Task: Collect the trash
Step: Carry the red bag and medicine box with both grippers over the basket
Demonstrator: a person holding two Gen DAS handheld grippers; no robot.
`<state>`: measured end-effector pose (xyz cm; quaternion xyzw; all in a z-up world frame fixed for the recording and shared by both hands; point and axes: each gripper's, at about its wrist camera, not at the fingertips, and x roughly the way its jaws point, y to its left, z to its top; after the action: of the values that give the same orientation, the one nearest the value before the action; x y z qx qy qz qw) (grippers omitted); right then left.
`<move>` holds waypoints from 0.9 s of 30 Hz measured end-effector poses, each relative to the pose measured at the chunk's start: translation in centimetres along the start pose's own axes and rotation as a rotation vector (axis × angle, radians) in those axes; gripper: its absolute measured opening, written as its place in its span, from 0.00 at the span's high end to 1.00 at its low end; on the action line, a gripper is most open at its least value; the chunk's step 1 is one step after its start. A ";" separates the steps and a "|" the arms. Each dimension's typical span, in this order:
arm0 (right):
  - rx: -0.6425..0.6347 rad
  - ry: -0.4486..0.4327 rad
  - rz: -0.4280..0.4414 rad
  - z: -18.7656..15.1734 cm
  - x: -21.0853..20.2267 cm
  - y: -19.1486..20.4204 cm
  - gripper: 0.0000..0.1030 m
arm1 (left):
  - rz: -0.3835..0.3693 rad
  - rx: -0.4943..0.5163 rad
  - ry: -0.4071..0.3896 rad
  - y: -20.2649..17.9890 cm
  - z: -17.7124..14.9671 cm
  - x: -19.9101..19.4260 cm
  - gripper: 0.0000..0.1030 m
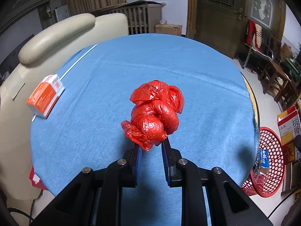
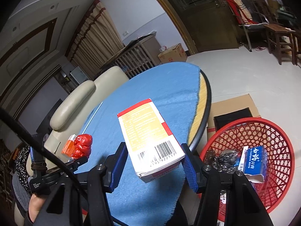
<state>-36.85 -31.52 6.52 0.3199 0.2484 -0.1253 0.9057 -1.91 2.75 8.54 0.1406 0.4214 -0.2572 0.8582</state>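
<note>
Going left to right: the orange box (image 1: 45, 96) is lying near the left edge of the blue table (image 1: 131, 66), with a thin white stick (image 1: 79, 61) running just beside or under it (can't tell which). Nobody's got that one yet, so that's trash left to deal with.

Middle of the table, the left gripper (image 1: 150, 146) is clamped on the bottom of a crumpled red plastic bag (image 1: 156, 113), jaws pinched right in on the plastic. From the left wrist view it looks lifted clear of the cloth, though I wouldn't swear to it.

Further right, the right gripper (image 2: 154, 160) has a white and yellow carton (image 2: 150, 137) between its pads, barcode end toward the camera, held out over the near-right part of the table. The grip looks snug on both sides.

Far right, down on the floor beside the table, is the red basket (image 2: 278, 146). It already has a blue and white box (image 2: 254, 162) and some dark crinkly wrapper (image 2: 223, 160) in it, so at least two bits are done.

So I'd say roughly halfway: two in, two in hand needing a drop into the basket, and the orange box (maybe the stick too) not yet touched.
</note>
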 end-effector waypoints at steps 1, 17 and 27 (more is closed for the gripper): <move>0.006 -0.003 -0.003 -0.1 -0.2 -0.2 0.42 | -0.003 0.010 -0.003 -0.4 0.0 -0.1 0.79; 0.107 -0.093 -0.091 0.3 -5.8 -6.0 0.42 | -0.102 0.214 -0.025 -9.4 0.3 -1.1 0.79; 0.117 -0.104 -0.168 0.7 -8.3 -8.6 0.42 | -0.182 0.303 -0.019 -15.0 -0.2 -1.5 0.79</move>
<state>-46.90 -37.92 6.92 0.3435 0.2191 -0.2314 0.8834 -11.24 -9.08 9.25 0.2273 0.3809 -0.3957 0.8042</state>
